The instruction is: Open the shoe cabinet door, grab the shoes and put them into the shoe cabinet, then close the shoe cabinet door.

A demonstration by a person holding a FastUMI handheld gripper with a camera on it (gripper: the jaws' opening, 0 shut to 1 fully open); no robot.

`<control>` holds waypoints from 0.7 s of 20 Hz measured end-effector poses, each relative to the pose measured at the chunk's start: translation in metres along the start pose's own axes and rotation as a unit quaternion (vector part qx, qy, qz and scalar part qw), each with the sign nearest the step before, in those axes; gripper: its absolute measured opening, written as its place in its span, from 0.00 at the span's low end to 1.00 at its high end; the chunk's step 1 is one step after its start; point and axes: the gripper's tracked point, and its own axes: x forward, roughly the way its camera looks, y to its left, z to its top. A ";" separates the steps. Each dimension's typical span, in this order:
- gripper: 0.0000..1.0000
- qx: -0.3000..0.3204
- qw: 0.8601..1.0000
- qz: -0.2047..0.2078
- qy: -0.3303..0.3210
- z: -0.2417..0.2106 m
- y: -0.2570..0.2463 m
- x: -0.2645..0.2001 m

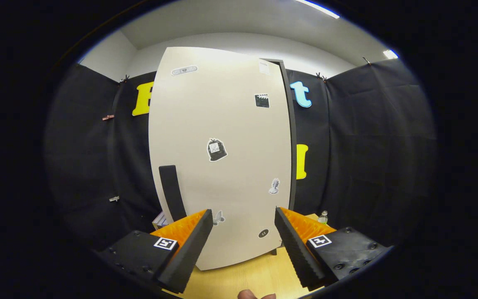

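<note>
The shoe cabinet (222, 158) is standing upright on a pale wooden floor (259, 276), and its pale door (226, 137), dotted with small stickers, is lying flush against the dark frame (291, 137) that is showing along the door's far side. So the door is sitting shut. A dark upright handle (172, 192) is sitting low on the door, on the side away from that frame.

The gripper (243, 230) is facing the door with its two fingers (189, 249) standing well apart, holding nothing; the lower part of the door is showing in the gap between them. A small bottle (323, 216) is standing on the floor beyond the frame side of the cabinet. Something pale and flat is peeking out from behind the cabinet on the handle side; I cannot tell what it is. I am not making out any shoes.

A shut door with no shoes about fits two stages: shoes yet to go in, or shoes inside and the door pushed to again. The picture is not settling which.

If the door is to be opened, my advice is this: line the open fingers up with the handle, one on each side of it, close on it firmly, then pull along the door's swing, away from the frame side, without twisting.
</note>
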 end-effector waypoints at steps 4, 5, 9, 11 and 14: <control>0.99 -0.015 1.000 -0.001 -0.006 0.004 -0.003 0.001; 0.99 -0.017 1.000 -0.001 -0.008 0.004 -0.002 0.001; 0.99 -0.027 1.000 -0.003 -0.015 0.006 -0.004 0.001; 0.99 -0.024 1.000 0.000 -0.014 0.007 -0.002 0.003; 0.99 -0.015 1.000 0.000 -0.012 0.008 -0.004 0.006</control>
